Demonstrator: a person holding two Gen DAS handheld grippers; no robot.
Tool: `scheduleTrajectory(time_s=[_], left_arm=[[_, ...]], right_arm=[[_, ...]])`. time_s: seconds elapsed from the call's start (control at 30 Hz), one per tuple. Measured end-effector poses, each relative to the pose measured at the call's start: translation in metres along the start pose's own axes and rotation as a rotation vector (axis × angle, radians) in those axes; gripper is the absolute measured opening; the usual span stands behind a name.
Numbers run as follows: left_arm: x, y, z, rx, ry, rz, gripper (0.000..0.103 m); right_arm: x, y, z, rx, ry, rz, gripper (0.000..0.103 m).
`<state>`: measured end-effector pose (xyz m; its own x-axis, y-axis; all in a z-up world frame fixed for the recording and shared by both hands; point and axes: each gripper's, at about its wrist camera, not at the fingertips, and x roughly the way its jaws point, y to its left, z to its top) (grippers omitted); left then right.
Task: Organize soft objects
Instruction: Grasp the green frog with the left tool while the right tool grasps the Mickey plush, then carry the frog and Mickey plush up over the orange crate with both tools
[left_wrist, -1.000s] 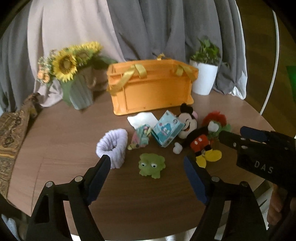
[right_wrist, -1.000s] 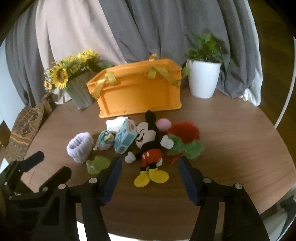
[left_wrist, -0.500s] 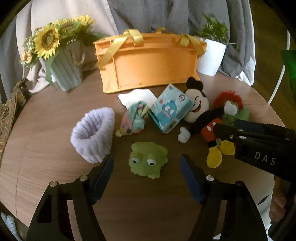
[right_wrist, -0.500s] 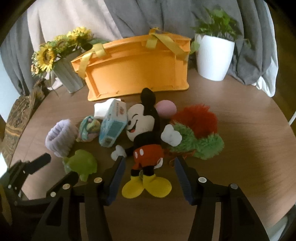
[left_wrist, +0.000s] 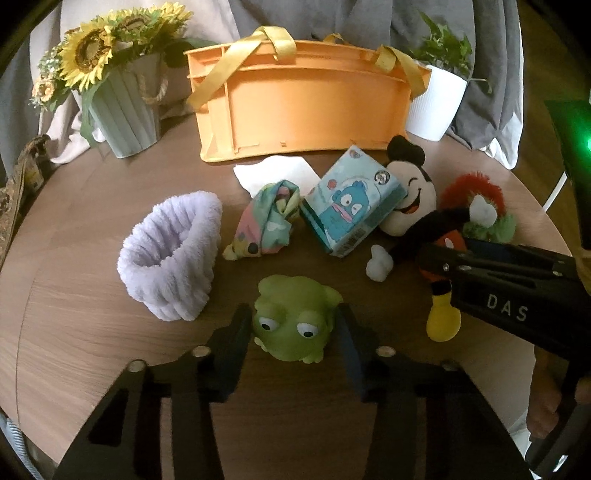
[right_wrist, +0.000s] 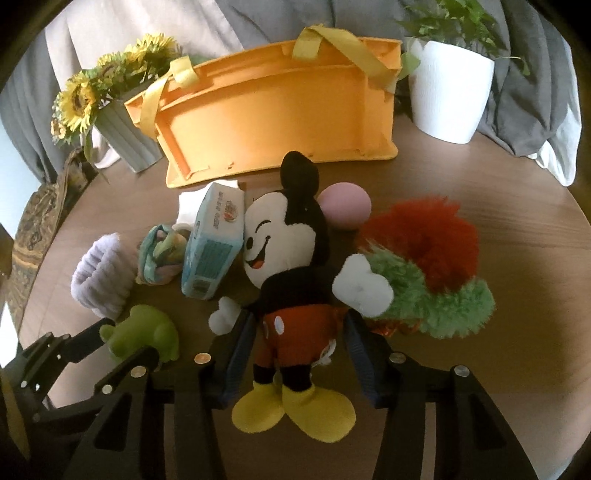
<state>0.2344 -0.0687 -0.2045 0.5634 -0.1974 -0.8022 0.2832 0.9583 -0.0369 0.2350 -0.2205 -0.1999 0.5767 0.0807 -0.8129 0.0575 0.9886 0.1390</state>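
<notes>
A green rubber frog (left_wrist: 295, 325) sits on the round wooden table (left_wrist: 92, 295) between the fingers of my left gripper (left_wrist: 293, 326). Its jaws are closing, and both pads touch the frog's sides. My right gripper (right_wrist: 301, 332) straddles the red shorts of a Mickey Mouse plush (right_wrist: 291, 258) lying on its back. Those jaws are closing too, and the pads meet the shorts. The orange basket (left_wrist: 306, 107) with yellow straps stands behind the toys. A lilac fluffy band (left_wrist: 170, 254), a pastel cloth (left_wrist: 269, 218) and a red-and-green plush (right_wrist: 436, 266) lie nearby.
A blue cartoon box (left_wrist: 351, 206) leans on the plush's head, with white paper (left_wrist: 273, 173) behind it and a pink ball (right_wrist: 345, 206). A sunflower vase (left_wrist: 125, 110) stands back left and a white plant pot (right_wrist: 450, 92) back right. Grey curtains hang behind.
Both grippers came down and forward over the toys. The left jaws narrowed around the frog, the right jaws around the Mickey plush's shorts.
</notes>
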Motion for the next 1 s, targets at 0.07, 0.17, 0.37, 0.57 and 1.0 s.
scheduleTrajectory(time_s=[0.07, 0.17, 0.37, 0.57, 1.0], left_arm=[[0.000, 0.001, -0.001, -0.008, -0.003, -0.004, 0.041], [0.000, 0.002, 0.000, -0.030, -0.002, -0.010, 0.041], [-0.009, 0.002, 0.003, -0.048, -0.024, -0.016, 0.040], [-0.025, 0.001, 0.010, -0.074, -0.068, -0.021, 0.040], [-0.074, -0.003, 0.035, -0.086, -0.219, -0.022, 0.040]], right_arm=[[0.003, 0.000, 0.000, -0.005, 0.009, 0.001, 0.045], [0.004, 0.001, 0.001, -0.013, 0.014, 0.000, 0.043], [-0.001, 0.001, 0.002, -0.028, 0.008, -0.006, 0.040], [-0.017, 0.001, 0.005, -0.021, -0.014, 0.000, 0.039], [-0.069, 0.003, 0.017, -0.021, -0.122, -0.006, 0.039]])
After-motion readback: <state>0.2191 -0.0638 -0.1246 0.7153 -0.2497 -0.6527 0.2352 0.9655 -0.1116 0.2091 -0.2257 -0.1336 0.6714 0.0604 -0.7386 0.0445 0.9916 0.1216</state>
